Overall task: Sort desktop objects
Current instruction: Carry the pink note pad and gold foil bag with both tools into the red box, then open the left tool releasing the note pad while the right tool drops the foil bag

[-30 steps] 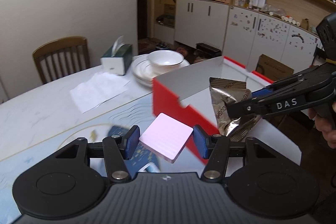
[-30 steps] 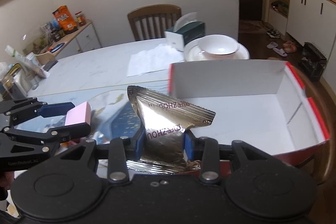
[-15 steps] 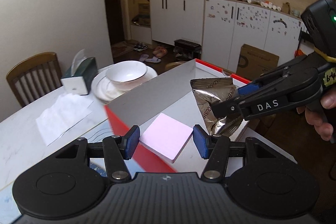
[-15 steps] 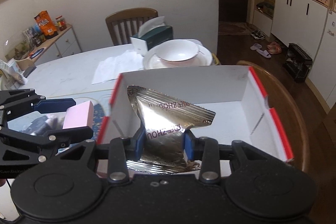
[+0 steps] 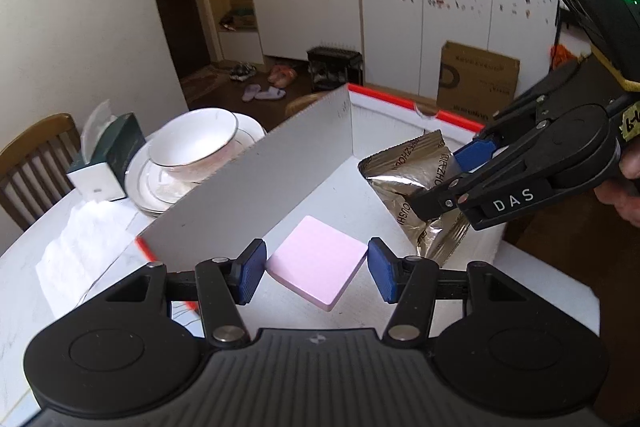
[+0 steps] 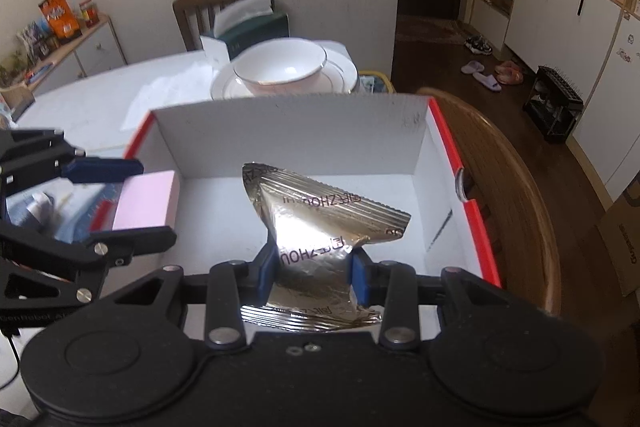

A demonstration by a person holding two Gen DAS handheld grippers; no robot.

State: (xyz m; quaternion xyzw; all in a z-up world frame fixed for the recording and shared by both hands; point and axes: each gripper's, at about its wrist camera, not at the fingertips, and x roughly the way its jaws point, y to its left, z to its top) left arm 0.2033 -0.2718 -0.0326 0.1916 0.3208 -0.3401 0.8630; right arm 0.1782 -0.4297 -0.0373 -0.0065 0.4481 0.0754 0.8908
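Within the last second both grippers had moved from outside the red wall to above the white floor of the box [image 6: 404,131], so the drop seemed near. The left gripper [image 5: 317,270] clamped the pink pad [image 5: 318,266] by two corners, just inside the left wall. The right gripper [image 6: 314,269] squeezed the foil packet [image 6: 320,223] over the middle. Free floor remained between them and to the right.
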